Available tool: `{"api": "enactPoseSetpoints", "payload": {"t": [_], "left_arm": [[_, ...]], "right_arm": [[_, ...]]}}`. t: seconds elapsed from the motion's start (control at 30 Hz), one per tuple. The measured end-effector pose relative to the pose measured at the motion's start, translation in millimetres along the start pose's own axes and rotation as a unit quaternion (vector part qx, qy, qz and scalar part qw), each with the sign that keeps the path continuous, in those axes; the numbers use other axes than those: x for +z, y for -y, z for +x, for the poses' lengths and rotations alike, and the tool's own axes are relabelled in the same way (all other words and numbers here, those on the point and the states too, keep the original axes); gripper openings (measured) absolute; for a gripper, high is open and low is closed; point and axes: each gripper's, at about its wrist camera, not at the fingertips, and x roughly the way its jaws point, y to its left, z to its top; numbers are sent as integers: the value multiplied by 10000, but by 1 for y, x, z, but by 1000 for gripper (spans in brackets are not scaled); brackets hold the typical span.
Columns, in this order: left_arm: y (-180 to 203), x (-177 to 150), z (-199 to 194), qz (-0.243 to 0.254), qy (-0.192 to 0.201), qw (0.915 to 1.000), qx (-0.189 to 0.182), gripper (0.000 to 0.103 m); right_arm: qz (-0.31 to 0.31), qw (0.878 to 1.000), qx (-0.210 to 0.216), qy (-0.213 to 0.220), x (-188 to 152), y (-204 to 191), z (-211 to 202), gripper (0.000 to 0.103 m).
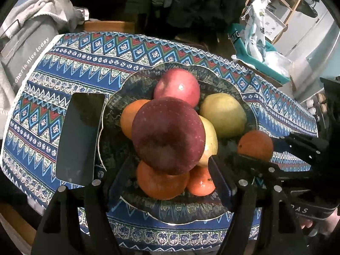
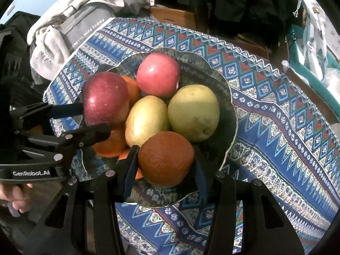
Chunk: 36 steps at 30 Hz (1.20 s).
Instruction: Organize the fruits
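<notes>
Holding the orange (image 2: pixel 166 159) at lower centre of the right wrist frame, your right tool (image 2: pixel 163 170) is clamped on it above the near rim of the glass bowl (image 2: pixel 230 110). Your left tool (image 1: pixel 146 131) has its fingers spread around the dark red apple (image 1: pixel 168 135) atop the pile in the middle of its frame; whether the pads press it you cannot tell. White lettering "GenRobot.AI" runs along the left tool's body at the left edge of the right view. Upper left in both views, a grey bag (image 1: pixel 27 48) reads "is nice today". The patterned cloth (image 2: pixel 276 127) covers the desk.
</notes>
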Motion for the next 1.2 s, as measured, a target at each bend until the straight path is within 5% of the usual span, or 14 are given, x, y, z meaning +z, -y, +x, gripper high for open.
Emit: {"api": "enactPoseSetpoints", "payload": {"t": [0.6, 1.2], "left_arm": [[3, -1, -42, -192, 296, 9994, -20, 76], [42, 0, -130, 192, 1339, 9907, 170, 87]], "right_arm": [[89, 9978, -191, 629, 7, 0, -53, 54], [273, 9783, -745, 1914, 8, -7, -171, 74]]}}
